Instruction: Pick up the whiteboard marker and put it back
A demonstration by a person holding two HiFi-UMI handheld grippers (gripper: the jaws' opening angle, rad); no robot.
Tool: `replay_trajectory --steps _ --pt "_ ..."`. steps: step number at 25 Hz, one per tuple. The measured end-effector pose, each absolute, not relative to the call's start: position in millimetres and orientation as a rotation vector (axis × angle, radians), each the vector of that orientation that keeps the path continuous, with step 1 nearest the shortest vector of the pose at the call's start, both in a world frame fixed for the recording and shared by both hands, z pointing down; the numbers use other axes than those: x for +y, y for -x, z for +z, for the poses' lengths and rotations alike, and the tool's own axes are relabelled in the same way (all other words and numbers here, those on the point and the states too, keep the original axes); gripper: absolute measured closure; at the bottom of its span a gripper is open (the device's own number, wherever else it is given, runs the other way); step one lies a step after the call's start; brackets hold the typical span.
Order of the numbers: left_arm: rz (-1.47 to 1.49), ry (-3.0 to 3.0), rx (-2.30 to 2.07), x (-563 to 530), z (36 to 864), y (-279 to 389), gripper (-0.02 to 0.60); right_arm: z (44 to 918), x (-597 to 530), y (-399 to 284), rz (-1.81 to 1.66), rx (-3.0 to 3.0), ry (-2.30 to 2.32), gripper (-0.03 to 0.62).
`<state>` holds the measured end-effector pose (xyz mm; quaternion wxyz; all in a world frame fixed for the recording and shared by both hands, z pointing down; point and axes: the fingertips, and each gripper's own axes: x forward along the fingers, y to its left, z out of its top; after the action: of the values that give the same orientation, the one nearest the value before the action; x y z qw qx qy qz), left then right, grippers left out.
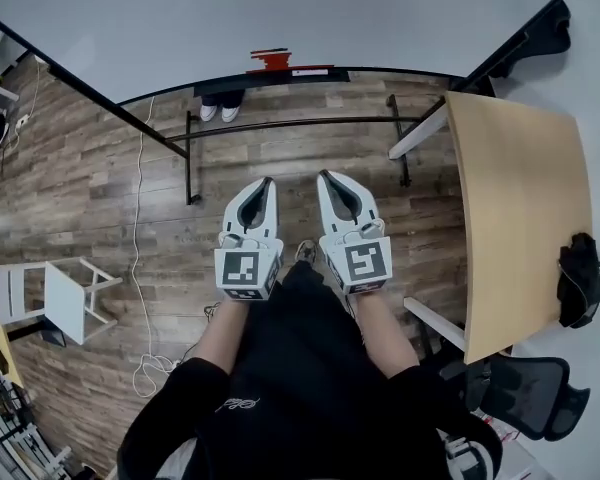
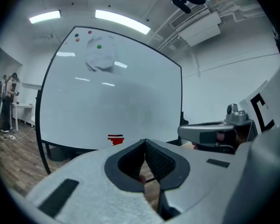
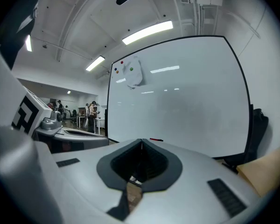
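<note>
Here, left tongs [image 1: 268, 182] and right tongs [image 1: 324, 175] taper together

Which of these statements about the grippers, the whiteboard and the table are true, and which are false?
1. The left gripper and the right gripper are both shut and hold nothing. True.
2. The whiteboard is covered with writing. False: it is almost blank.
3. A red thing sits at the whiteboard's lower edge. True.
4. The wooden table stands on the person's left. False: it is on the right.
</note>
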<state>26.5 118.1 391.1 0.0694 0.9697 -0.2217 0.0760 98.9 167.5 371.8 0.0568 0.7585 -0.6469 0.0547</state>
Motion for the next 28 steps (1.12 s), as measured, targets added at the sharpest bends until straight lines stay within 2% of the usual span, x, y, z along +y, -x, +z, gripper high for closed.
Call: replay_trajectory --steps 4,17,28 --pt "0.272 -2.908 -0.610 121.0 402.6 -62.0 0.575 382.3 161.5 -133.5 0.183 -1.908 -2.272 0.592" --pt "0.315 -2.853 -0.595 46.9 428.8 -109.6 0.575 418.6 94.8 -206.1 0.227 -1.777 -2.093 0.592" --pt "0.269 -2.837 -0.636 -66.8 444.8 -137.9 0.575 449.5 -29.4 -238.4 0.084 -1.598 -1.608 0.592"
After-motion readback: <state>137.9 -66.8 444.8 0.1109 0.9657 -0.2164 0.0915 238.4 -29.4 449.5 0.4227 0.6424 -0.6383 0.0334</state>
